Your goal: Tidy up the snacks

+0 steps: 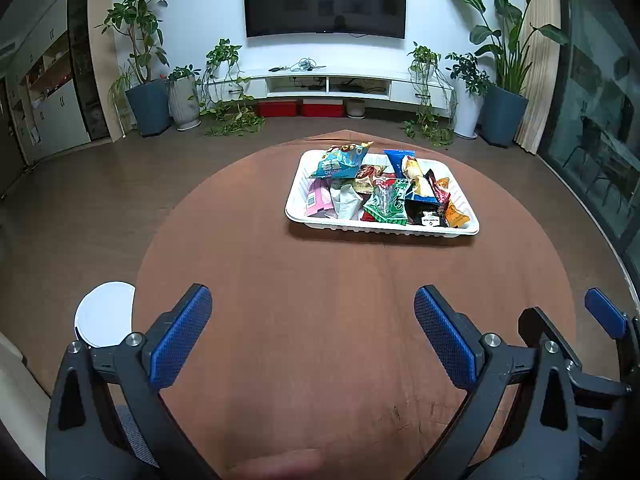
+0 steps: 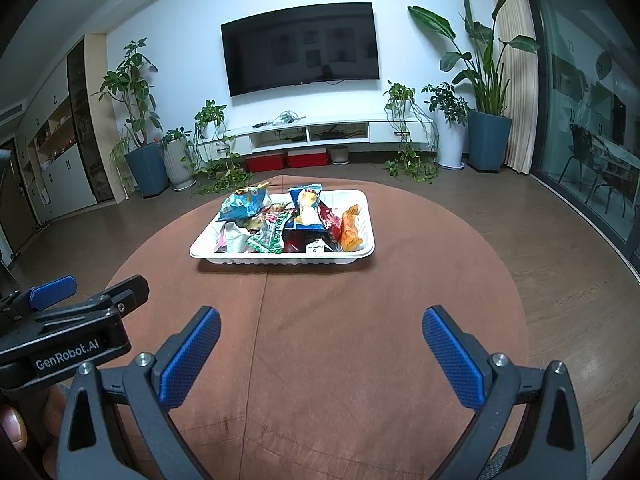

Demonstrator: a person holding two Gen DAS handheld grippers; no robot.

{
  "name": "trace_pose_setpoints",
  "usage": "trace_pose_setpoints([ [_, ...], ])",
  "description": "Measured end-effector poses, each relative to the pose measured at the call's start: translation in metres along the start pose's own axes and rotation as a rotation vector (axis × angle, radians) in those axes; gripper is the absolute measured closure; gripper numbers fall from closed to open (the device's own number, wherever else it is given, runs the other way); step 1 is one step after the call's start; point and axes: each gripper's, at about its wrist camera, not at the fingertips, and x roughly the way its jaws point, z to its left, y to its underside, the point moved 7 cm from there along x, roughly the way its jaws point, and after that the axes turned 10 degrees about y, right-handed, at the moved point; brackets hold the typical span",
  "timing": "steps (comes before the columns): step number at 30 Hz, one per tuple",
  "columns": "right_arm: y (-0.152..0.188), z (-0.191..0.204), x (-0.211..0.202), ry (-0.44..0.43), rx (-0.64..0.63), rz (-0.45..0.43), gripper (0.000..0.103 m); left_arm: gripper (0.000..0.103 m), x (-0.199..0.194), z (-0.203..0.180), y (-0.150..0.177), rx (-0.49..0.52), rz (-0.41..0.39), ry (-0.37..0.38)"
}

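A heap of colourful foil snack packets (image 1: 380,192) lies in a white ribbed plastic tray (image 1: 382,229), which stands on the far half of a round table with a brown cloth (image 1: 320,300). On top at the back left is a light blue crumpled bag (image 1: 340,160), at the front a green packet (image 2: 270,236), and at the right edge an orange packet (image 2: 349,230). A pink flat packet (image 1: 318,198) leans at the left wall of the tray.

Near the table's front edge, well apart from the tray, the left gripper (image 1: 312,336) hangs with its blue-padded fingers spread wide and nothing between them. The right gripper (image 2: 320,356) is just beside it, also spread wide and empty.

Behind the table there are a dark wall television (image 2: 302,48), a white low cabinet (image 2: 316,132) and many green potted plants (image 2: 486,80).
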Motion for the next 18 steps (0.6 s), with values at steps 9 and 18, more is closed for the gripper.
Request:
trace_pose_setpoints([
  [9,-0.0005,0.0,-0.0007,0.0,-0.001,0.0,0.0,0.0,0.0006,0.0004,0.0007,0.001,0.001,0.0],
  [18,-0.0013,0.0002,-0.0017,0.0,-0.001,0.001,0.0,0.0,0.0005,0.0003,0.0001,0.002,0.002,0.001],
])
